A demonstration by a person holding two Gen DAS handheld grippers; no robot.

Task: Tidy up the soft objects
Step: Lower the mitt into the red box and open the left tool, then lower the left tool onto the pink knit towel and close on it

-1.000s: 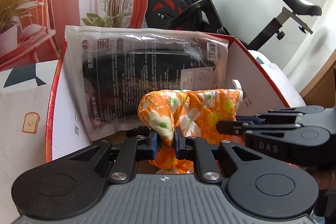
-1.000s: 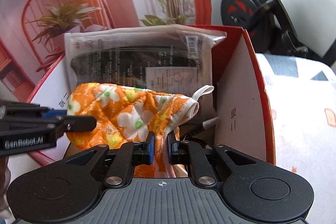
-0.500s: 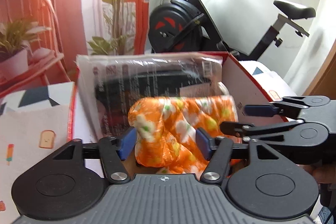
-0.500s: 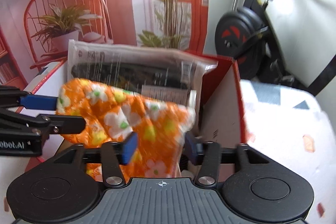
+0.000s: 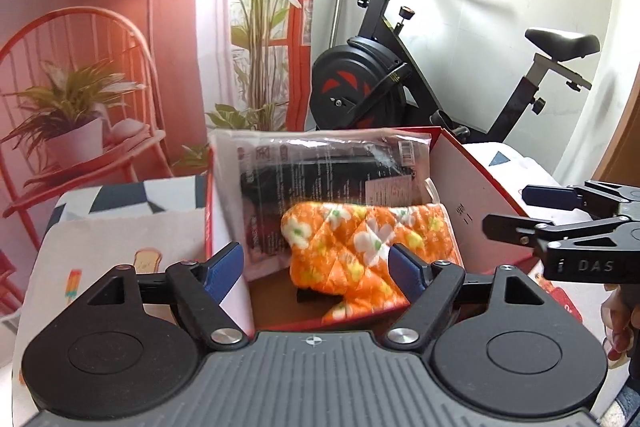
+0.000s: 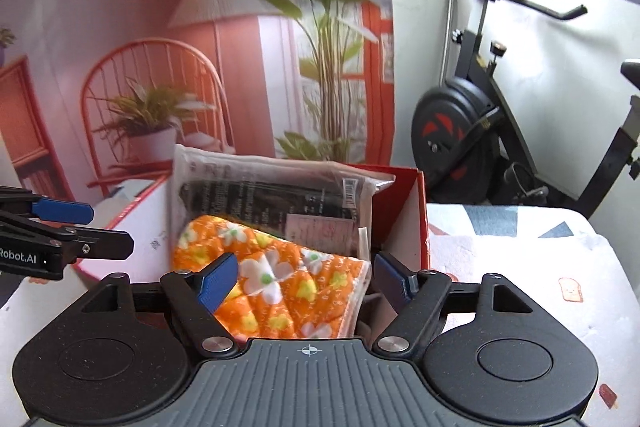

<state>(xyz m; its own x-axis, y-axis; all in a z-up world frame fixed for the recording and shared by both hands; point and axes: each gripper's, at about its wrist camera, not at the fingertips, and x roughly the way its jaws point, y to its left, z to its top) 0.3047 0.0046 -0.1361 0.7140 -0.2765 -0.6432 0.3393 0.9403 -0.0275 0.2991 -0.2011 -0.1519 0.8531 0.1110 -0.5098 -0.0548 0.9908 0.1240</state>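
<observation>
An orange flowered quilted cloth (image 5: pixel 372 239) (image 6: pixel 288 279) lies loose inside a red-and-white cardboard box (image 5: pixel 472 195) (image 6: pixel 404 211). Behind it a clear plastic bag with a dark item (image 5: pixel 320 171) (image 6: pixel 276 195) leans against the box's back wall. My left gripper (image 5: pixel 318 269) hangs above and in front of the box, jaws opening wide, the pads clear of the cloth. My right gripper (image 6: pixel 306 277) does the same on the other side, jaws opening, touching nothing. Each gripper also shows from the side in the other's view: the right gripper (image 5: pixel 560 223), the left gripper (image 6: pixel 52 231).
The box stands on a patterned cloth-covered surface (image 5: pixel 120 239) (image 6: pixel 520 259). Behind it are an exercise bike (image 5: pixel 400 75) (image 6: pixel 480 123), a tall plant (image 5: pixel 260 27) and a backdrop picturing an orange chair. A hand (image 5: pixel 620 323) shows at the right edge.
Both grippers let go of the orange cloth, opened wide and drew back and upward. The cloth dropped and settled lower in the box.
</observation>
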